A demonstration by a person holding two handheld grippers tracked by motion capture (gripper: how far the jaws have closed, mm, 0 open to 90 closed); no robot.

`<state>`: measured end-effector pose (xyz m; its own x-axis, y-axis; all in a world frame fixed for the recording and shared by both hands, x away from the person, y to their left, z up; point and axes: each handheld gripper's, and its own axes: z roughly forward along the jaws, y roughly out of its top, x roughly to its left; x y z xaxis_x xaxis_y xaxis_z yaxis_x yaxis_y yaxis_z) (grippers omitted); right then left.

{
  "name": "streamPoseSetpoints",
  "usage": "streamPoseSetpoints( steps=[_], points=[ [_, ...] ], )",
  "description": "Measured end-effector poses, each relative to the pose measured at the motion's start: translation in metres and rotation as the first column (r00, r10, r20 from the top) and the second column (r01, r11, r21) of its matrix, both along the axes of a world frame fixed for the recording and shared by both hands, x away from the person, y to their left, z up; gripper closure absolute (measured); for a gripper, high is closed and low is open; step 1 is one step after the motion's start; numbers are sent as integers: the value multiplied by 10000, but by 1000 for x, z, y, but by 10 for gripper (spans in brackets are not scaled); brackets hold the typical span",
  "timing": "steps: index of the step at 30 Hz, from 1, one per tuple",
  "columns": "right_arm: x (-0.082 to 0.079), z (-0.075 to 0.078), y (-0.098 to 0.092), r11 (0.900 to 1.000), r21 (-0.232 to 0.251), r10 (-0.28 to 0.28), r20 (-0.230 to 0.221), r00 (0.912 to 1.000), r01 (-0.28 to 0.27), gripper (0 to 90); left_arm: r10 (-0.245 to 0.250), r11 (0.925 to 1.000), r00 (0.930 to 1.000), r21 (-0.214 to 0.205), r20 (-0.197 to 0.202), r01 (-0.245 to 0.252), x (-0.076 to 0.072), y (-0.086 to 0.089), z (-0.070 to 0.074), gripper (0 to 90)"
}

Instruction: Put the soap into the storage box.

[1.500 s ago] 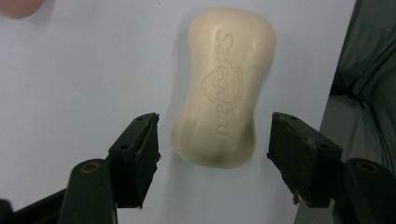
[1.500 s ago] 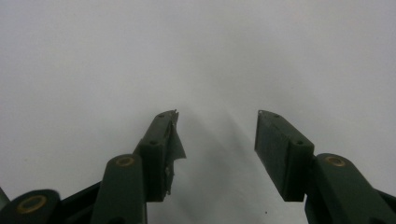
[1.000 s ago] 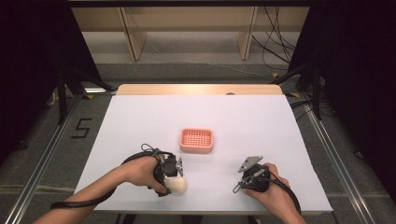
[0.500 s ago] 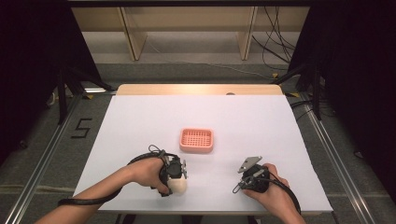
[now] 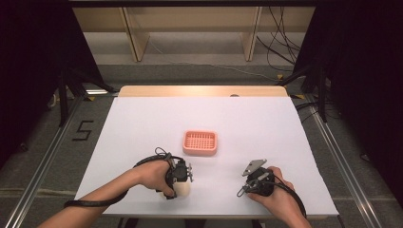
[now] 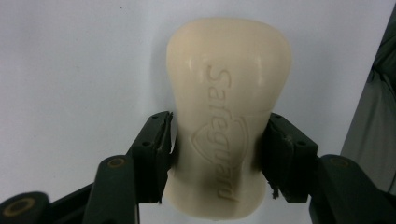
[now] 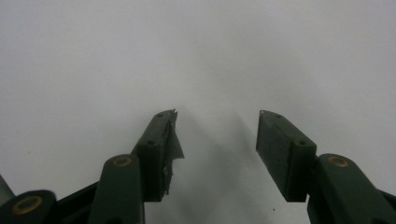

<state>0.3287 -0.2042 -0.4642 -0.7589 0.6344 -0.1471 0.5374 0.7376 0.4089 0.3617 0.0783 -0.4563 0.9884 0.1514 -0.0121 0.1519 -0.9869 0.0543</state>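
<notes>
The soap's (image 6: 229,116) lower end is cut off by the left gripper view's bottom edge. From above, the left hand (image 5: 154,175) and gripper cover most of it.

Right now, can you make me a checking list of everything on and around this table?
Surface: white table, bare wooden strip along its far edge.
Job's things: cream soap bar stamped Safeguard, near the front edge; pink slotted soap dish mid-table, with nothing in it.
Clutter: nothing seen.
Grippers: left gripper shut on the soap bar's waist; right gripper open over bare table, one pad looks frayed.
Cables: a black cable trails from the left gripper, another from the right; more lie on the floor behind the table.
Surroundings: wooden shelf legs beyond the table, dark curtains at both sides, a floor mark "5".
</notes>
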Motion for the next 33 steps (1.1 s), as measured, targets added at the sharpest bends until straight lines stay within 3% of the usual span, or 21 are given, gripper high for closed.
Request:
streamPoseSetpoints(
  steps=[4,5,8,12,16,22,29,33],
  points=[
    [0,0,0,10000,3,-1,-4,10000,1,482,-108,9998,9999,141,84,107,-1,-2,-1,459],
    [1,1,-1,9998,-74,207,52,9998,-207,482,-19,10000,9999,51,101,19,-2,-2,-2,459],
    [0,0,0,10000,-14,16,-2,10000,-16,482,25,10000,10000,51,30,-26,-2,-3,-3,462],
    [1,1,-1,9998,-53,197,40,9998,-197,481,-147,9996,9999,249,-23,148,1,-4,-3,462],
    [0,0,0,10000,-13,4,-10,10000,-4,481,-30,9998,9999,202,-168,34,0,-5,-5,460],
    [1,0,-1,9999,-48,90,35,10000,-90,481,-241,9992,9996,301,-152,245,1,-7,-5,460],
    [1,0,-1,10000,47,54,-50,10000,-54,480,-1040,9945,9946,108,60,1039,-3,-4,-4,482],
    [2,0,-2,9999,8,145,29,9999,-145,477,-985,9950,9950,-129,150,987,-4,-2,-4,484]
  ],
)
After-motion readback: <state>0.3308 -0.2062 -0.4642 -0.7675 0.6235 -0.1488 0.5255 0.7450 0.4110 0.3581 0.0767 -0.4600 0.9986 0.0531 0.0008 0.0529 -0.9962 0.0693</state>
